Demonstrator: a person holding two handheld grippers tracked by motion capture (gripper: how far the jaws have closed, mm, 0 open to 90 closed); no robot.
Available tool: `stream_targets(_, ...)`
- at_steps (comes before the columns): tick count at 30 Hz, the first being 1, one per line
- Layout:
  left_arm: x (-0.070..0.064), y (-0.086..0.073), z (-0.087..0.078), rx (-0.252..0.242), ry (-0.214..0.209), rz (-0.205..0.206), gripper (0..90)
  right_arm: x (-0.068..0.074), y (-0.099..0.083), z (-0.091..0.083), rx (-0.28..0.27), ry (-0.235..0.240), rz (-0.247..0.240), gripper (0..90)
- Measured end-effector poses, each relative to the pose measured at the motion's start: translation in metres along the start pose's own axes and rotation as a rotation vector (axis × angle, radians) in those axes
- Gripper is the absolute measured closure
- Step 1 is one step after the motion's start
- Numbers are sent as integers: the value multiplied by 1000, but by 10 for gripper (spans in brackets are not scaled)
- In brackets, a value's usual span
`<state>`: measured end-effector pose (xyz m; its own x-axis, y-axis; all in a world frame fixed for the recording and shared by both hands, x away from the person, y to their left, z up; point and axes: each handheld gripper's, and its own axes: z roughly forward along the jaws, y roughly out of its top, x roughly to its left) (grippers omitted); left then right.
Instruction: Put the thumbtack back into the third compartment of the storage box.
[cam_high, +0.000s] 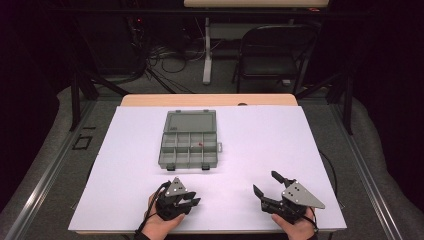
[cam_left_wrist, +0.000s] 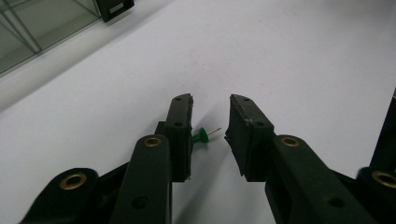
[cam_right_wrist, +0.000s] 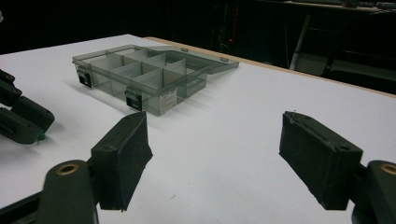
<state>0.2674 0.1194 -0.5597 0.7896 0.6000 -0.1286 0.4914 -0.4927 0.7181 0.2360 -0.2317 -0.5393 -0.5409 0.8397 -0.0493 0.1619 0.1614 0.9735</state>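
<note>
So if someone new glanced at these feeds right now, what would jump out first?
Probably the green pushpin lying on the white table, between the open jaws of the left gripper and close against one pad. Next, the grey compartment box mid-table with its lid folded back. The right gripper hangs wide open near the table's front edge, holding nothing.

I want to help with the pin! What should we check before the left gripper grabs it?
1. Pin between the left gripper jaws: ok, beside the left jaw.
2. Jaws open enough: ok.
3. Pin lies flat on the table: ok.
4. Box lid open: ok.
5. Right gripper out of the way: ok, open, off to the side.
6. Free compartment for the pin: cannot tell.
</note>
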Motion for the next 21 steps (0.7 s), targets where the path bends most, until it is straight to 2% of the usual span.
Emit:
stream_targets(4, 0, 0, 2, 19, 4, 16, 754, 0, 0, 0, 0, 0, -1, 234)
stream_targets(14, 1, 0, 3, 21, 8, 9, 815, 0, 0, 0, 0, 3, -2, 234)
stream_targets(21, 2, 0, 3, 21, 6, -1, 823, 0, 0, 0, 1, 2, -1, 235)
